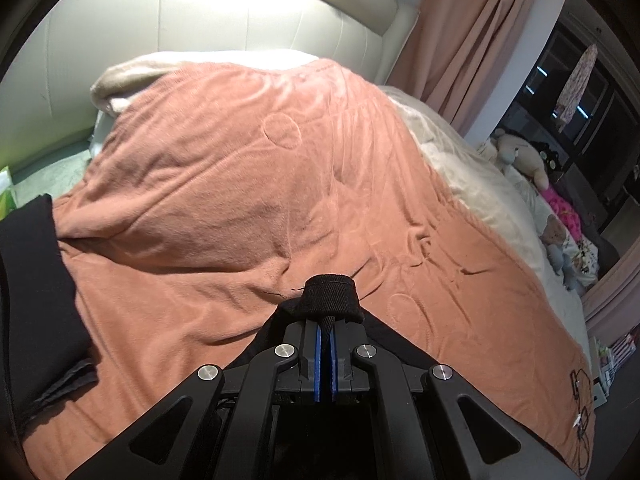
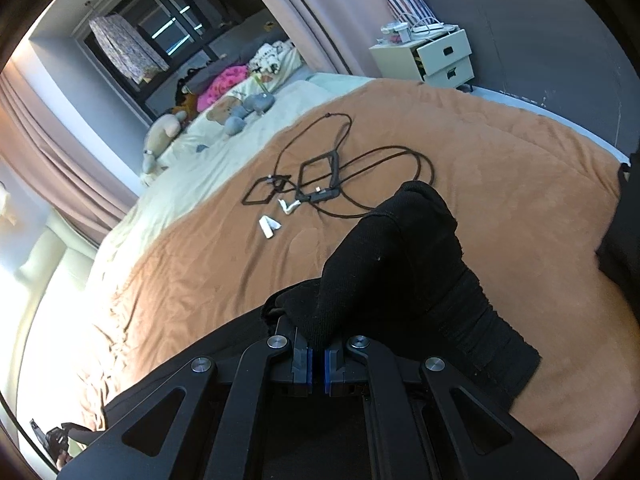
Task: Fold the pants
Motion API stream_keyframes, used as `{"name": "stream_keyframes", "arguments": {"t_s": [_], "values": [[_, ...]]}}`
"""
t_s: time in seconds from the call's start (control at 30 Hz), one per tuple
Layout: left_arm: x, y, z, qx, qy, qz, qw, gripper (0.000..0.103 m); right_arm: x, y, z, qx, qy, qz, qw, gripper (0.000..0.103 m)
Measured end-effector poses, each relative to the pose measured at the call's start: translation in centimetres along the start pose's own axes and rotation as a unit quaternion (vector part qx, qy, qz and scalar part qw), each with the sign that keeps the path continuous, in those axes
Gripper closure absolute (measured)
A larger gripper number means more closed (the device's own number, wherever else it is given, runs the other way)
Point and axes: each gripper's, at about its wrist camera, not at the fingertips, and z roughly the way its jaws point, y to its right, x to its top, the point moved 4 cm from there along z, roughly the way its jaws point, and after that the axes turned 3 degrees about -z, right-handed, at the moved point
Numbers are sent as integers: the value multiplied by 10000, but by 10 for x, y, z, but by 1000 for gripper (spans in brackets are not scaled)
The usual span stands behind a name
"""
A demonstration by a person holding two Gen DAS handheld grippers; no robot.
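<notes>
The black pants [image 1: 332,300] are pinched at a hem edge by my left gripper [image 1: 326,344], which is shut on the cloth above the orange blanket [image 1: 224,200]. More black cloth [image 1: 36,280] hangs at the left edge of the left wrist view. In the right wrist view a thick bunch of the black pants [image 2: 404,264] rises from my right gripper [image 2: 317,354], shut on the fabric. The cloth hides the tips of the blue pads [image 2: 306,364]. The rest of the pants trails below both grippers, out of sight.
A black cable with frames [image 2: 324,168] and small white items [image 2: 270,226] lie on the orange blanket [image 2: 500,168]. Stuffed toys [image 2: 236,112] line the cream sheet's edge. A white drawer unit [image 2: 432,56] stands beyond the bed; the padded headboard [image 1: 200,24] and pink curtain [image 1: 472,32] are behind.
</notes>
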Motion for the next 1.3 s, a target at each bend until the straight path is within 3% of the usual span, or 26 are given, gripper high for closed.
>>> {"name": "stream_keyframes", "arguments": {"t_s": [0.47, 0.6, 0.63, 0.67, 0.7, 0.77, 0.8, 0.93, 1.2, 1.3], "values": [[-17, 16, 99, 449, -546, 152, 9974, 100, 8, -7, 72, -494, -284, 54, 9984, 103], [-28, 18, 115, 427, -841, 139, 9955, 96, -2, -6, 96, -588, -659, 4, 9961, 102], [-30, 18, 115, 386, -886, 116, 9952, 93, -3, -7, 96, -521, -718, 45, 9961, 98], [-33, 19, 114, 312, -932, 122, 9951, 83, -7, -10, 94, -383, -760, 54, 9964, 94], [-35, 20, 113, 226, -988, 125, 9948, 70, -9, -14, 91, -312, -770, 11, 9965, 83], [-41, 23, 109, 47, -1073, 113, 9942, 56, -13, -19, 83, -210, -768, -64, 9968, 73], [-44, 24, 106, 6, -1066, 124, 9942, 54, -16, -20, 80, -127, -816, -46, 9966, 65], [-52, 27, 98, -91, -1133, 136, 9934, 54, -31, -23, 72, 247, -1092, 144, 9936, 61], [-51, 34, 95, -207, -1179, 107, 9928, 57, -57, -46, 70, 559, -1563, 155, 9860, 61], [-49, 39, 96, -194, -1178, 175, 9927, 62, -60, -56, 68, 672, -1615, 99, 9845, 42]]}}
